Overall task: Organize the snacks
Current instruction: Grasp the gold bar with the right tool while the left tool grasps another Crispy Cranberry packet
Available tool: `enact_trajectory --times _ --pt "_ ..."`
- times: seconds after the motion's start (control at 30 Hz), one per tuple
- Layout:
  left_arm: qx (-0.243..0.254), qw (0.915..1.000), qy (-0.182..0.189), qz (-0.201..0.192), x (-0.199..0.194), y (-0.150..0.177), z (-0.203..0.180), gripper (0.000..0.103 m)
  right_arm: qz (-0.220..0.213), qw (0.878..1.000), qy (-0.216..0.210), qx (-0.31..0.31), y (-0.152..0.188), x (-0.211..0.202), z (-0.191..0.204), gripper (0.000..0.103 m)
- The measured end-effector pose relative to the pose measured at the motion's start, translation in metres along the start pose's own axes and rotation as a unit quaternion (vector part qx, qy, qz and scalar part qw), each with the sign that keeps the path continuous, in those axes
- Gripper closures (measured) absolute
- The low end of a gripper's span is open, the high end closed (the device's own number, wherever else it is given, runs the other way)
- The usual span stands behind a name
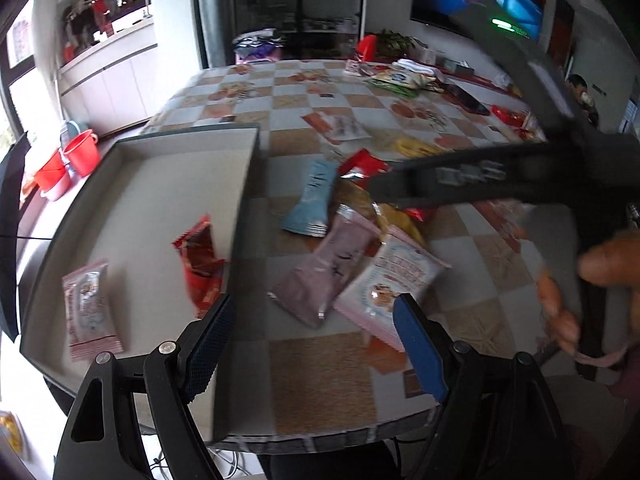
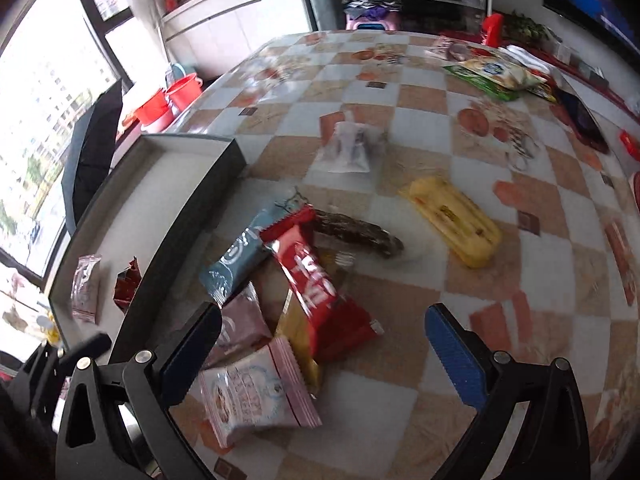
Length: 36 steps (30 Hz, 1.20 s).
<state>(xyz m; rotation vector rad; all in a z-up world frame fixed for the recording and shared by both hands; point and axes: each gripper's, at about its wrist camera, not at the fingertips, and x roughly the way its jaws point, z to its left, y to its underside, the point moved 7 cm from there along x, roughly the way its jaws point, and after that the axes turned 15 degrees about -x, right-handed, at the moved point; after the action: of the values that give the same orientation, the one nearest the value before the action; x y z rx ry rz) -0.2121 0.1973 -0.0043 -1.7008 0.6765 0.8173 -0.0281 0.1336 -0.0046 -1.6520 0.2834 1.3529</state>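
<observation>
Both grippers, left gripper point(image 1: 314, 344) and right gripper point(image 2: 324, 356), spread apart, empty. Shallow box point(image 1: 160, 188) on worktop point(image 2: 400, 92) holds two packets, pink packet point(image 1: 90, 308) and red packet point(image 1: 200, 264); remaining snack pile point(image 2: 280, 300) lies just beside its wall, likely staged for short transfers.
</observation>
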Motion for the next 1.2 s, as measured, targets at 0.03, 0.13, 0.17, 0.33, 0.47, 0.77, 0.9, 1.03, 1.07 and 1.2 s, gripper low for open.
enact_trajectory --times 0.03,0.13,0.17,0.33,0.47,0.77,0.9,1.03,1.07,1.2 --pt "0.003 1.0000 0.001 0.002 0.001 0.001 -0.002 0.020 0.004 1.000 0.000 -0.003 -0.004 0.006 0.002 0.001" --pt "0.012 0.9999 0.000 0.008 0.006 0.002 -0.008 0.019 0.016 1.000 0.004 -0.007 -0.009 0.020 0.003 0.001" --pt "0.014 0.9999 -0.001 0.009 0.007 0.003 -0.009 0.020 0.023 1.000 0.009 -0.009 -0.010 0.026 0.002 0.001" --pt "0.020 0.9996 0.011 0.017 0.013 0.000 -0.019 0.019 0.044 0.998 0.037 0.012 -0.001 0.038 -0.021 0.001" --pt "0.035 0.9987 0.022 0.029 0.025 0.000 -0.033 0.020 0.044 0.996 0.057 0.046 0.014 0.030 -0.050 0.001" --pt "0.130 0.9895 0.034 0.053 0.048 0.013 -0.077 0.020 0.038 0.994 0.075 0.072 0.059 -0.004 -0.098 0.001" --pt "0.158 0.9847 0.038 0.063 0.057 0.015 -0.083 0.019 0.022 0.996 0.076 0.049 0.067 -0.010 -0.098 0.001" --pt "0.150 0.9831 0.057 0.089 0.064 0.012 -0.086 0.019 0.021 0.995 0.101 -0.001 0.068 -0.006 -0.088 0.000" --pt "0.139 0.9837 0.062 0.095 0.066 0.011 -0.085 0.018 0.016 0.995 0.102 -0.001 0.068 -0.007 -0.088 0.000" --pt "0.139 0.9839 0.062 0.093 0.066 0.012 -0.088 0.018 0.009 0.995 0.101 -0.005 0.071 -0.010 -0.088 0.000"
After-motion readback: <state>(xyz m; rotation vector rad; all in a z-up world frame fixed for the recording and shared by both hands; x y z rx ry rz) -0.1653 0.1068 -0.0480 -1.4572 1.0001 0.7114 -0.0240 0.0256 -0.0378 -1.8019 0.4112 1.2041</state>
